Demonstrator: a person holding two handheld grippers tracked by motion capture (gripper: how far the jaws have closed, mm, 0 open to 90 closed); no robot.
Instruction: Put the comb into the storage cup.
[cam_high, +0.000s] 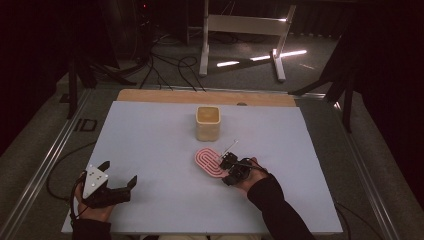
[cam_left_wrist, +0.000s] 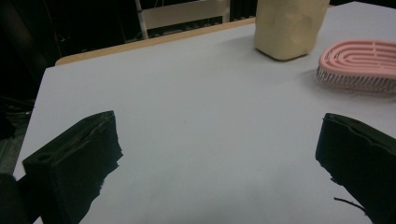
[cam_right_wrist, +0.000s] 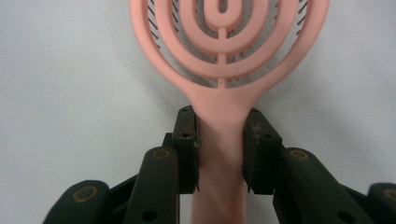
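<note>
Right gripper (cam_right_wrist: 219, 154), lower centre of the right gripper view: both jaws pressed against the flanks of the brush (cam_right_wrist: 223, 56) handle, just below where the handle widens into the head. Clamped on the brush, then. In the high view the gripper (cam_high: 231, 167) sits right of centre, the brush (cam_high: 209, 162) lying on the table (cam_high: 150, 150) with its head pointing up-left toward the cup (cam_high: 207, 122).

Left gripper (cam_high: 120, 187), lower left of the high view: jaws spread wide, nothing between them. In its own view the 2 jaws stand at the lower corners over bare table; brush (cam_left_wrist: 359, 65) and cup (cam_left_wrist: 289, 25) show at upper right.

Risks as I read them:
- Grip is on the narrow, smooth, tapering handle. The head is the heavier end and hangs well ahead of the jaws. On a lift it may sag or pivot between the pads.
- The handle widens toward the head; a squeeze on that slope could push the brush forward out of the jaws.
- Bristles face down on the table. A drag rather than a lift could snag them and twist the handle in the grip.
- Cup stands near, just beyond the head. A forward swing with the head low may knock it; it looks light and could tip.
- A thin white stick (cam_high: 229, 146) lies just beside the right gripper; could get swept along.
</note>
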